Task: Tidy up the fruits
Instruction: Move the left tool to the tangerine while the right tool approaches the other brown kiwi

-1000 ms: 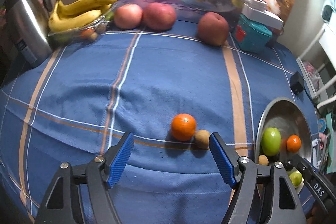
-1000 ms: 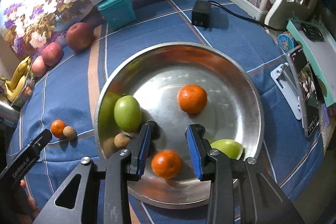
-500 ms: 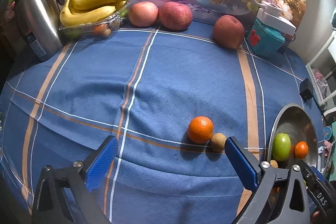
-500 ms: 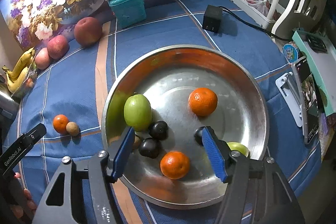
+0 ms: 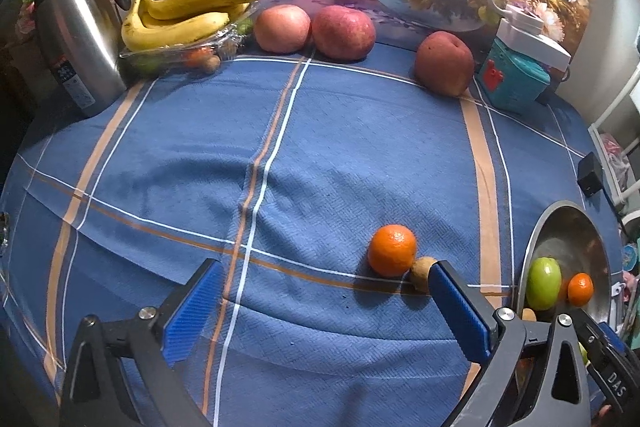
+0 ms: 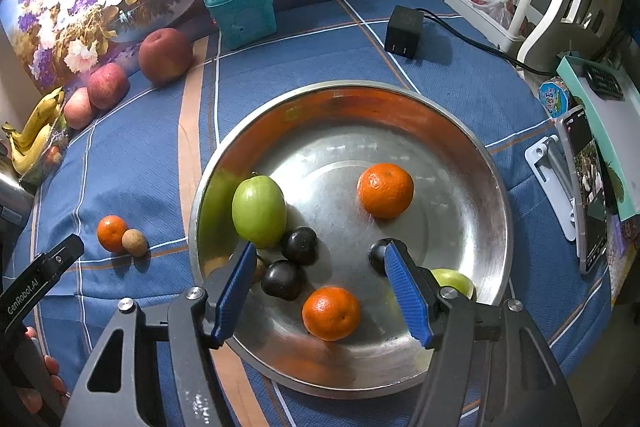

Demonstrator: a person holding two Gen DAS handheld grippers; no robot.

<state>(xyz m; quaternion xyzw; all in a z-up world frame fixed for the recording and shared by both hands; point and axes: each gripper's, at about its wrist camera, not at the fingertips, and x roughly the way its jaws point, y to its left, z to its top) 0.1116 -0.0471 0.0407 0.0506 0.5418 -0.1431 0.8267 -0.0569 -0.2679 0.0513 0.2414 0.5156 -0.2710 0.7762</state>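
Observation:
A steel bowl (image 6: 472,147) on the blue tablecloth holds a green fruit (image 6: 259,211), two oranges (image 6: 385,190), dark plums (image 6: 283,279) and a second green fruit (image 6: 454,281). My right gripper (image 6: 320,291) is open and empty above the bowl's near part. An orange (image 5: 392,249) and a small brown fruit (image 5: 422,273) lie touching on the cloth left of the bowl (image 5: 560,227). My left gripper (image 5: 324,307) is open wide and empty, just near of them; its right finger tip covers part of the brown fruit.
Three red apples (image 5: 343,32), bananas on a clear tray (image 5: 188,15), a steel kettle (image 5: 76,39) and a teal box (image 5: 514,81) stand along the back. A black adapter (image 6: 404,31) with a cable and a phone on a stand (image 6: 584,187) lie right of the bowl.
My right gripper opened and let go a dark plum in the bowl, then drew back. My left gripper opened wider and moved left, so the orange sits toward its right finger.

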